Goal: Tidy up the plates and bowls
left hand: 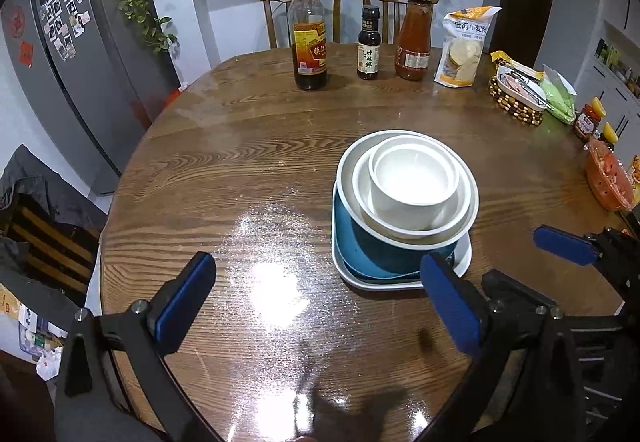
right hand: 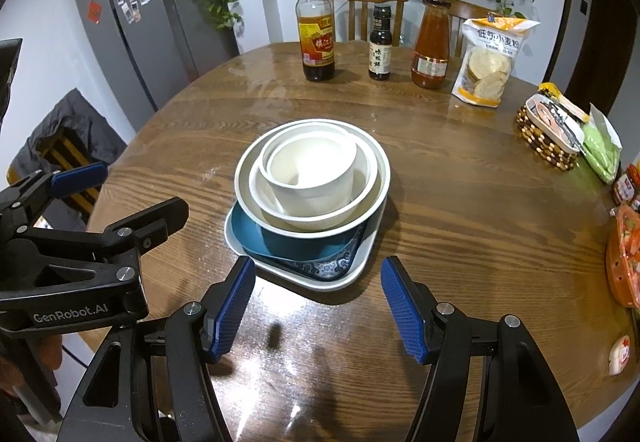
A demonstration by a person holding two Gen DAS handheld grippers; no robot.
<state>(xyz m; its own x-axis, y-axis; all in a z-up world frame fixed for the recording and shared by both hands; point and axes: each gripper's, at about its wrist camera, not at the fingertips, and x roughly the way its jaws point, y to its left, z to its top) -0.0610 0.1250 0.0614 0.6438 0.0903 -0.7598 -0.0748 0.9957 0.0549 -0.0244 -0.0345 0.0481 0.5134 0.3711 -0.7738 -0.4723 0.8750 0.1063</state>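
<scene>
One nested stack of dishes stands on the round wooden table (left hand: 240,170) (right hand: 460,202). A white square plate (left hand: 362,282) (right hand: 344,282) is at the bottom, with a blue dish (left hand: 360,254) (right hand: 250,228) on it. Above sit a large bowl (left hand: 349,162) (right hand: 245,166), a medium white bowl (left hand: 362,182) (right hand: 256,186) and a small white bowl (left hand: 412,182) (right hand: 312,170). My left gripper (left hand: 320,298) (right hand: 144,186) is open, low and to the left of the stack, holding nothing. My right gripper (right hand: 319,310) is open just in front of the plate's near corner, also empty.
At the far side stand a vinegar bottle (left hand: 309,30), a small dark sauce bottle (left hand: 368,42), a red sauce bottle (left hand: 414,38) and a flour bag (left hand: 464,46). A beaded basket (right hand: 548,134) and an orange container (right hand: 624,258) sit at the right edge. Two chairs and a fridge (left hand: 80,54) stand beyond.
</scene>
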